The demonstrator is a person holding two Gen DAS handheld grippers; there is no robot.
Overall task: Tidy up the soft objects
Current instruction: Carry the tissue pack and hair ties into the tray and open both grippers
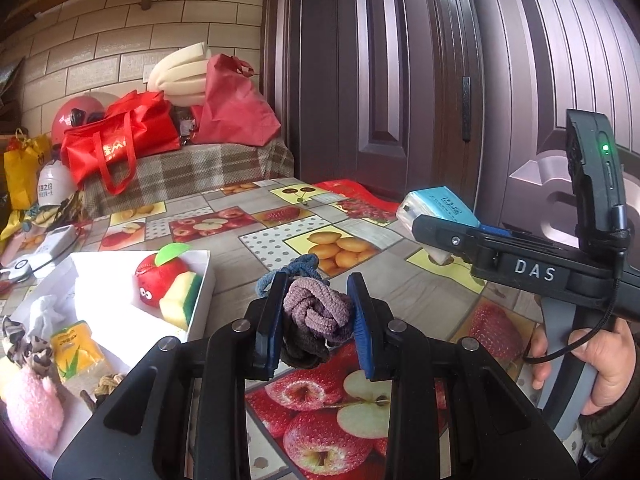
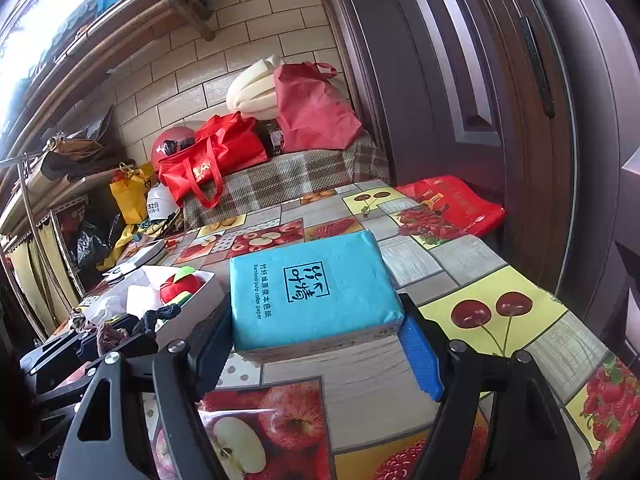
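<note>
Above counter (image 2: 460,264) | L gripper (image 1: 316,320) clamps hair ties (image 1: 316,316), lifted for box (image 1: 120,280) to its left | R gripper (image 2: 320,344) holds tissue pack (image 2: 312,288) wide, flat, w/ same box left of it.

Beyond my claw, a fruit-print tablecloth (image 1: 248,216) covers the table. Far ahead to its left, a red tote bag (image 1: 116,140) and a red helmet (image 1: 74,116) sit on a plaid cloth (image 1: 200,168). To its right stands a brown door (image 1: 400,60).
</note>
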